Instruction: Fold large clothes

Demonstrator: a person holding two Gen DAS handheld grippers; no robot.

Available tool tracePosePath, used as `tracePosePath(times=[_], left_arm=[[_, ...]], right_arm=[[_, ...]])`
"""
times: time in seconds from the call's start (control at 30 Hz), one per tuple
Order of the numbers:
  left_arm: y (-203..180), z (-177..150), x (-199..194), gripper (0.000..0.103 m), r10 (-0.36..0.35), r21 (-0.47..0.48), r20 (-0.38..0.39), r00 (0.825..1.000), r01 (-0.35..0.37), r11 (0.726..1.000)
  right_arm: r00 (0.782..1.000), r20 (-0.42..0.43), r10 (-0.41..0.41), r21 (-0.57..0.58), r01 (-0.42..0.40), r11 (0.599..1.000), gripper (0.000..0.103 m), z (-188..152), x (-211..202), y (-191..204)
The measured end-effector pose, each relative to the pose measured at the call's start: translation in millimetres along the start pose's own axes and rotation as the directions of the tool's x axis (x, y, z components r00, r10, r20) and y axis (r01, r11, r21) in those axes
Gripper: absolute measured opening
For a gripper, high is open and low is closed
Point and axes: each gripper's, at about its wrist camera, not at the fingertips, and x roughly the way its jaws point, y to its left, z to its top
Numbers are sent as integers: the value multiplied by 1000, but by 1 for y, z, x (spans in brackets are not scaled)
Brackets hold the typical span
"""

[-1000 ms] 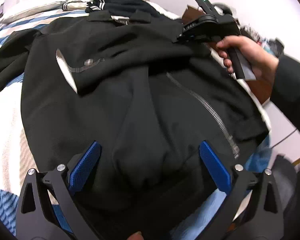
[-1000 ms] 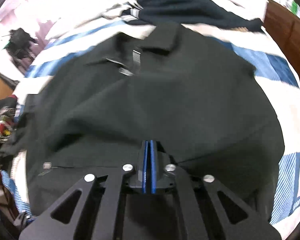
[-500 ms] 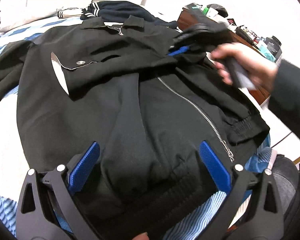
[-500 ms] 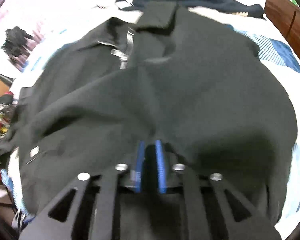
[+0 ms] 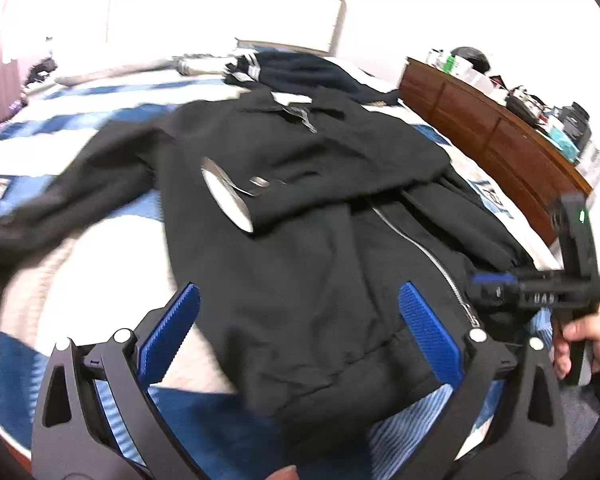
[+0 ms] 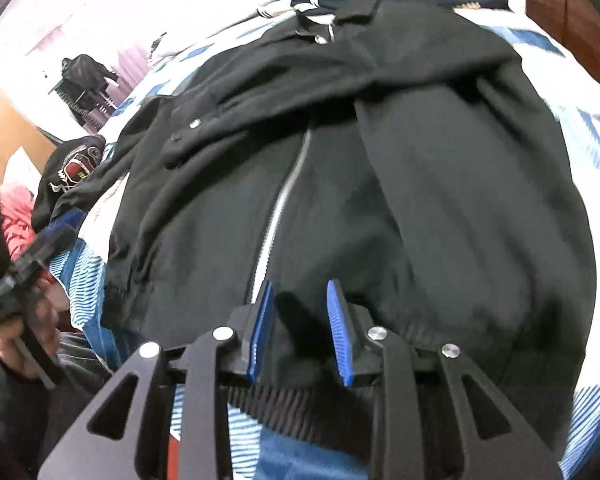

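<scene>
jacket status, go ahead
Left tongs open, empty, above the hem. Right tongs partly open, jaws just opening, nothing gripped. Black jacket flat on bed, one sleeve folded across chest. Nothing in the way.

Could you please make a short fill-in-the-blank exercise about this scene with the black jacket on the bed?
1. The black jacket lies on a bed with a blue and ____ cover.
2. The pads of the left gripper are ____ in colour.
3. The zipper of the jacket is ____ in colour.
4. Beside the bed stands a ____ wooden dresser.

Missing words: white; blue; silver; brown
</scene>
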Motion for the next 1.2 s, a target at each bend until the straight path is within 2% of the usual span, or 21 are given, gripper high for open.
tracePosePath(times=[0.13,0.23,0.37,0.47,0.57,0.6,0.67,0.73,0.8,0.9,1.0,1.03,1.07,1.13,1.17,1.2], left_arm=[[28,-1,-23,98,112,-8,-4,994,-112,994],[57,-6,-35,98,224,-49,-15,974,-225,973],[115,-9,-48,98,255,-192,-32,967,-256,947],[164,-10,-52,98,247,-326,-50,968,-250,912],[213,-9,-55,98,257,-450,-55,965,-253,856],[231,-7,-56,98,270,-492,-60,961,-264,830],[256,-5,-54,98,288,-551,-78,954,-282,785],[272,-3,-52,98,338,-569,-99,936,-332,753],[283,-3,-49,98,347,-602,-100,933,-334,725],[299,-10,-51,98,362,-704,-103,926,-325,632],[323,-20,-55,98,375,-827,-76,924,-268,494],[332,-21,-55,98,386,-848,-81,919,-267,458],[342,-24,-56,98,397,-876,-89,914,-262,406],[358,-29,-54,98,400,-913,-101,911,-244,326],[365,-30,-52,98,398,-923,-114,910,-245,296],[371,-30,-51,98,396,-927,-122,910,-247,283]], right_arm=[[1000,-9,-27,-60,26,998,30,-15,13,5],[1000,14,-23,-79,24,997,31,-21,15,5],[1000,19,21,-77,-19,997,31,-23,15,-2],[999,19,42,-75,-41,996,31,-25,14,-5],[999,24,48,-88,-46,995,31,-27,13,-5],[998,25,52,-89,-50,995,31,-27,13,-6],[998,26,57,-94,-54,994,31,-27,13,-6],[998,29,55,-107,-51,993,31,-28,13,-4],[998,30,52,-120,-48,992,32,-28,13,-2],[998,25,57,-118,-53,992,32,-27,15,-3],[999,26,47,-122,-43,992,32,-27,15,-1],[999,26,46,-122,-42,992,32,-27,15,-1],[999,26,46,-122,-43,992,32,-27,15,-1],[999,26,47,-122,-43,992,32,-27,14,-1],[999,27,46,-123,-42,991,32,-28,14,-1],[999,27,45,-125,-41,991,32,-28,14,-1]])
